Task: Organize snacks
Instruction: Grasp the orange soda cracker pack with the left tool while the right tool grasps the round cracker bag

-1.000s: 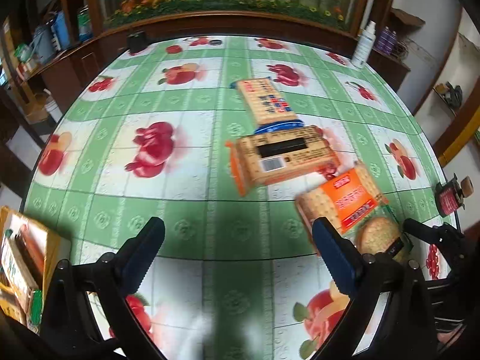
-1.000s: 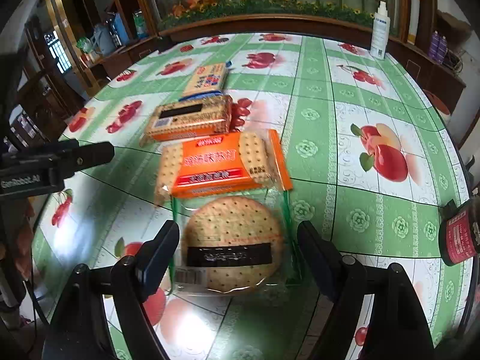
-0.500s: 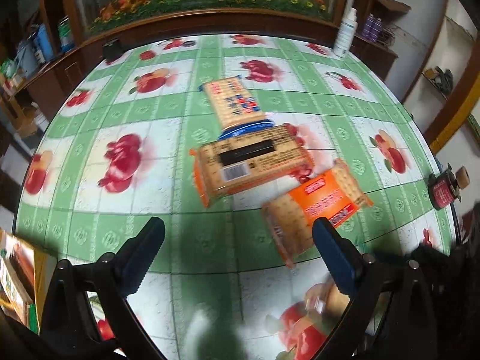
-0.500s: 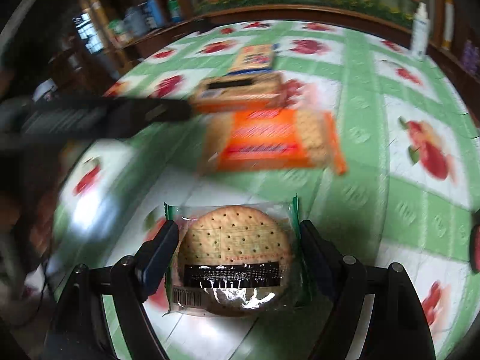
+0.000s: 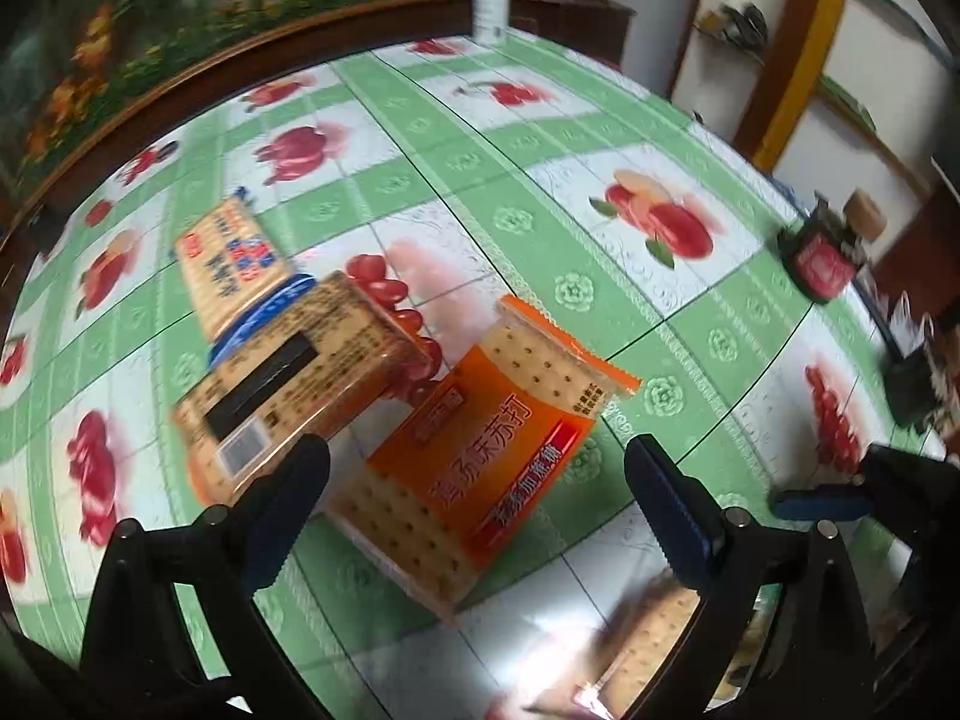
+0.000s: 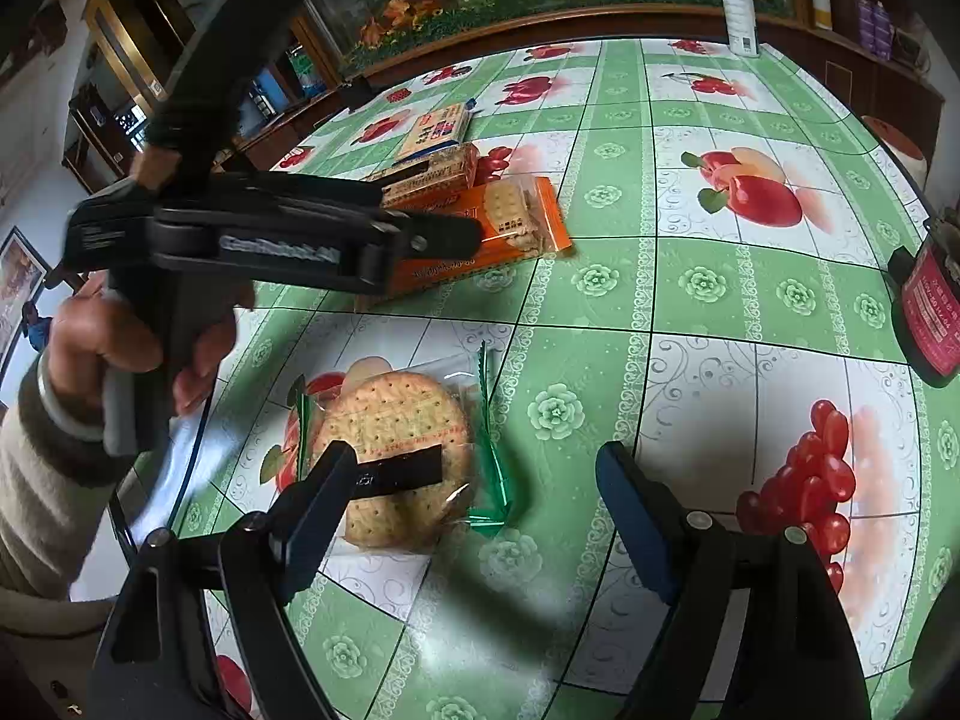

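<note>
Orange cracker pack point(image 6: 480, 240) half-hidden behind left hand-held gripper point(image 6: 444, 240)

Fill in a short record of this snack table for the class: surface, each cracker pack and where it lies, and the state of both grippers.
surface: green fruit-print tablecloth
orange cracker pack: flat, between the open left gripper fingers
brown cracker pack: beside the orange one, further out
blue-ended cracker pack: furthest out
round cracker pack: flat, near the right gripper
right gripper: open, empty
</note>
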Action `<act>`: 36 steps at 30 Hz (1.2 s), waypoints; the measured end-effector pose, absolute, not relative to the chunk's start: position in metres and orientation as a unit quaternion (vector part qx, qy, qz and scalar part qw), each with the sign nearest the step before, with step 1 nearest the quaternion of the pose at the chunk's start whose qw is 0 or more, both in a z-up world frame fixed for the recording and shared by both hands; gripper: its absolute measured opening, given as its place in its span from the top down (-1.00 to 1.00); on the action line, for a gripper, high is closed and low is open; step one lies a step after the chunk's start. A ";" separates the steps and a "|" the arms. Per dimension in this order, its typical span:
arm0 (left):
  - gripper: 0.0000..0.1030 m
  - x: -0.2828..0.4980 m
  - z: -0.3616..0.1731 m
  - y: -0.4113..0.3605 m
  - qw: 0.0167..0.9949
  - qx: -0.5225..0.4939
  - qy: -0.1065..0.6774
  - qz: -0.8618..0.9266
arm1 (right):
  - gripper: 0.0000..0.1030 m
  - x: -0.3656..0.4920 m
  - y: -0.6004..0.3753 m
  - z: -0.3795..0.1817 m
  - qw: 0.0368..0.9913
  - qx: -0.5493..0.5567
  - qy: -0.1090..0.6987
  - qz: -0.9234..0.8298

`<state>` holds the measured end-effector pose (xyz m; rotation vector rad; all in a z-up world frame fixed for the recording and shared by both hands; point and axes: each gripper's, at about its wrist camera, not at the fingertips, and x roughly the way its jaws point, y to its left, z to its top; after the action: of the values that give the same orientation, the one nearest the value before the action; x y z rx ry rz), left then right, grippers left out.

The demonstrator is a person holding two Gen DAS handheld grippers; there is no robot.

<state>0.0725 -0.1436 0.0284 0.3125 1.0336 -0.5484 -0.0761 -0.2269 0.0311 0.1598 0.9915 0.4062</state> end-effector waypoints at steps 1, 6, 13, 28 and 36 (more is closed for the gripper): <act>-0.92 0.074 0.025 -0.145 0.818 0.151 0.490 -0.262 | -0.59 -0.074 -0.226 0.031 0.857 0.074 0.472 0.194; -0.91 0.076 0.010 -0.149 0.805 0.159 0.506 -0.266 | -0.59 -0.070 -0.225 0.034 0.859 0.070 0.471 0.188; -0.42 0.076 0.013 -0.145 0.819 0.145 0.500 -0.241 | -0.60 -0.078 -0.204 0.032 0.852 0.029 0.479 0.210; -0.24 0.057 0.014 -0.121 0.825 0.125 0.517 -0.190 | -0.97 -0.068 -0.182 0.027 0.841 -0.001 0.499 0.209; -0.24 0.048 0.014 -0.109 0.826 0.114 0.522 -0.180 | -0.99 -0.048 -0.154 0.019 0.828 -0.077 0.514 0.210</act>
<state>0.0482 -0.1094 0.0137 0.2420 1.1095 -0.3828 -0.0478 -0.1536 0.0192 -0.1634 1.0909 0.4467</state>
